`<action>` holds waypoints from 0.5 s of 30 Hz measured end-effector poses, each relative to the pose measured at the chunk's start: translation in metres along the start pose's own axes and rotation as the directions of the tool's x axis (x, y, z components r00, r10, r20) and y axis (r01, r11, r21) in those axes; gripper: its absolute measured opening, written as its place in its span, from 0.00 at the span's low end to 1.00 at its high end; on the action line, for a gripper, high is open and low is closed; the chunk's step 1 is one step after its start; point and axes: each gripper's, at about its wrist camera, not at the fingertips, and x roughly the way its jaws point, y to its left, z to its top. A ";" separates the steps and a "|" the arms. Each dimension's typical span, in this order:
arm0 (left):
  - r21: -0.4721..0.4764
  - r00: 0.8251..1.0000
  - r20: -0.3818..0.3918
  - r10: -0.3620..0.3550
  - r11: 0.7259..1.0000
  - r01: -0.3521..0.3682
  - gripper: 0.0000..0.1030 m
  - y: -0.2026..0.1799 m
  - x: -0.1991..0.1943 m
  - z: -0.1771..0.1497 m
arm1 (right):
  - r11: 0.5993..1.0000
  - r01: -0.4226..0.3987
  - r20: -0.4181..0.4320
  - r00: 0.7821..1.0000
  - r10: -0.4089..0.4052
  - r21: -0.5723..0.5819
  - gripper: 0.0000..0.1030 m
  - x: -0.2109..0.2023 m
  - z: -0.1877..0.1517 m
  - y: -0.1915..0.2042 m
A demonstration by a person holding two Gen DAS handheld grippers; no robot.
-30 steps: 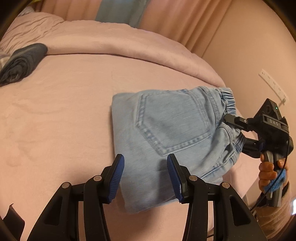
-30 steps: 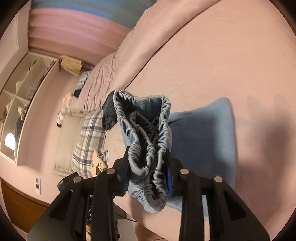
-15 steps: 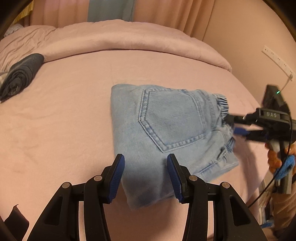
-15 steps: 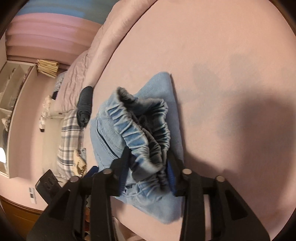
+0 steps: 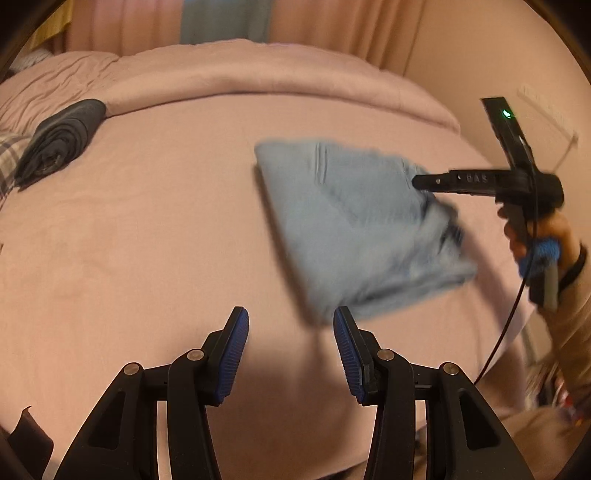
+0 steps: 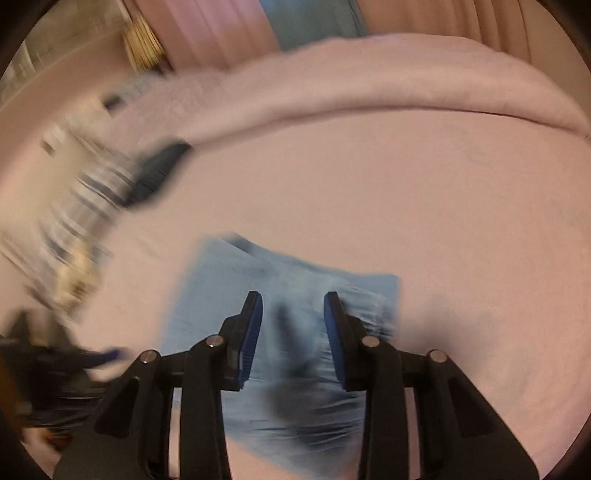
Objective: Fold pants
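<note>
- The folded light-blue denim pants (image 5: 354, 229) lie flat on the pink bedsheet (image 5: 147, 229), a compact, blurred bundle ahead of the left gripper (image 5: 291, 350) and off to the right of its jaws.
- That left gripper, black with blue ribbed pads, hangs over bare sheet with its jaws partly apart and nothing between them; only the near corner of the pants comes close to the tip of the right-hand finger.
- The right gripper (image 6: 293, 332) sits directly over the pants (image 6: 288, 295), and its jaws are closing right now.
- Denim shows in the gap between the blue pads and beneath them, with the gathered elastic waistband just beyond the right-hand pad, but the blur is heavy and I cannot tell whether the pads press on any cloth.
- From the left wrist view, the right gripper (image 5: 419, 182) comes in side-on with its tip at the waistband end of the pants; a hand (image 5: 535, 236) is wrapped round its handle and a thin dark cable (image 5: 509, 314) trails down from it.
- Far beyond the left jaws and off to the left, a rolled dark grey garment (image 5: 59, 140) rests on the sheet beside a plaid cloth (image 5: 9, 158).
- Straight past both sets of jaws, a bunched pink duvet (image 5: 258, 74) runs across the far side of the bed, with pink and blue curtains (image 5: 221, 22) behind it.
</note>
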 end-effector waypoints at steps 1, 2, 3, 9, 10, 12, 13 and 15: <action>0.023 1.000 -0.012 0.007 1.000 -0.007 0.45 -0.004 0.004 -0.003 | 0.999 0.017 -0.034 0.999 -0.016 0.039 0.30 0.009 -0.007 -0.010; 0.036 1.000 -0.016 0.016 0.999 -0.016 0.45 -0.008 0.010 -0.005 | 0.995 -0.020 -0.032 0.999 0.023 0.096 0.31 0.011 -0.012 -0.020; 0.038 1.000 -0.020 0.014 0.999 -0.013 0.45 -0.011 0.015 -0.004 | 0.988 -0.062 -0.012 0.998 0.065 0.139 0.31 0.008 -0.016 -0.030; -0.003 0.998 0.042 -0.056 0.998 0.057 0.45 -0.016 0.022 0.010 | 0.967 -0.078 -0.057 0.994 0.095 0.243 0.51 0.007 -0.025 -0.045; 0.005 0.999 0.036 -0.019 1.000 0.019 0.45 -0.016 0.026 0.011 | 0.968 -0.076 -0.049 0.995 0.090 0.240 0.51 0.005 -0.025 -0.044; 0.010 1.000 0.020 -0.006 1.000 0.005 0.45 -0.016 0.031 0.012 | 0.975 -0.052 -0.040 0.997 0.062 0.217 0.51 -0.002 -0.025 -0.042; 0.006 1.000 0.021 -0.012 1.000 0.012 0.45 -0.014 0.030 0.011 | 0.979 -0.026 -0.030 0.999 0.033 0.204 0.50 -0.008 -0.023 -0.037; 0.002 1.000 0.023 -0.016 1.000 0.016 0.45 -0.011 0.027 0.009 | 0.988 0.045 0.022 0.999 -0.049 0.150 0.49 -0.021 -0.023 -0.014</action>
